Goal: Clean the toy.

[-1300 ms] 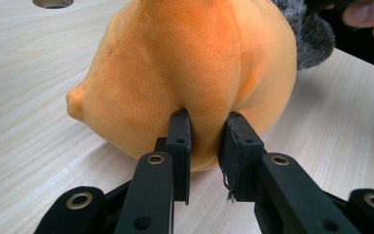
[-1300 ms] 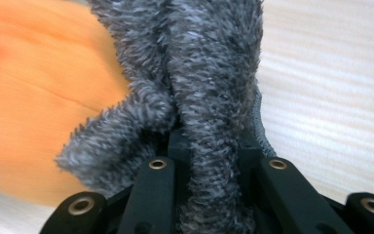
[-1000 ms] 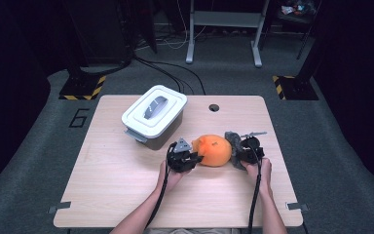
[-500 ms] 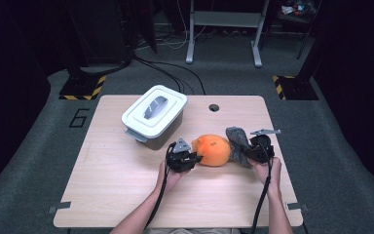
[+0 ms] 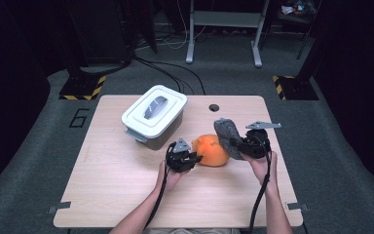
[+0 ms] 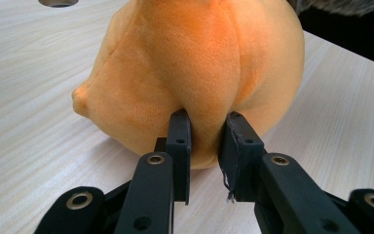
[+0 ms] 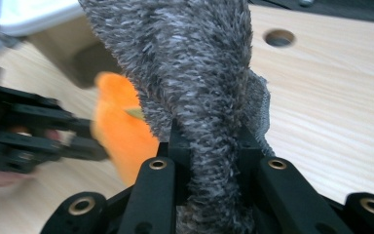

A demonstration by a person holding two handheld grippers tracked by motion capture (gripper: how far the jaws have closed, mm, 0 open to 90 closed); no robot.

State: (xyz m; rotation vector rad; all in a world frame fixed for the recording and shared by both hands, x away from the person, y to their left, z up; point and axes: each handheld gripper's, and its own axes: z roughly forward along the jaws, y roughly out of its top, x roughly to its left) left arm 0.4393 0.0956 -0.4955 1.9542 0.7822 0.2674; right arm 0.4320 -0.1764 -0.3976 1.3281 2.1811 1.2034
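An orange plush toy (image 5: pixel 212 150) lies on the wooden table (image 5: pixel 107 185) near its middle. My left gripper (image 5: pixel 196 158) is shut on a fold of the orange plush (image 6: pixel 199 73) at its left side, both jaws pinching the fabric. My right gripper (image 5: pixel 237 145) is shut on a grey fuzzy cloth piece (image 5: pixel 227 136), held up off the table just right of the plush. In the right gripper view the grey fuzzy piece (image 7: pixel 195 83) stands up between the jaws, with the orange plush (image 7: pixel 121 131) and the left gripper (image 7: pixel 85 141) behind it.
A white lidded container (image 5: pixel 154 115) with a grey handle stands at the back left of the table. A round cable hole (image 5: pixel 214 107) is in the tabletop behind the plush. Dark floor, cables and stand legs surround the table.
My right gripper has risen and drawn to the right with the grey fuzzy piece, pulling it up off the plush. The left gripper and the plush have stayed where they were.
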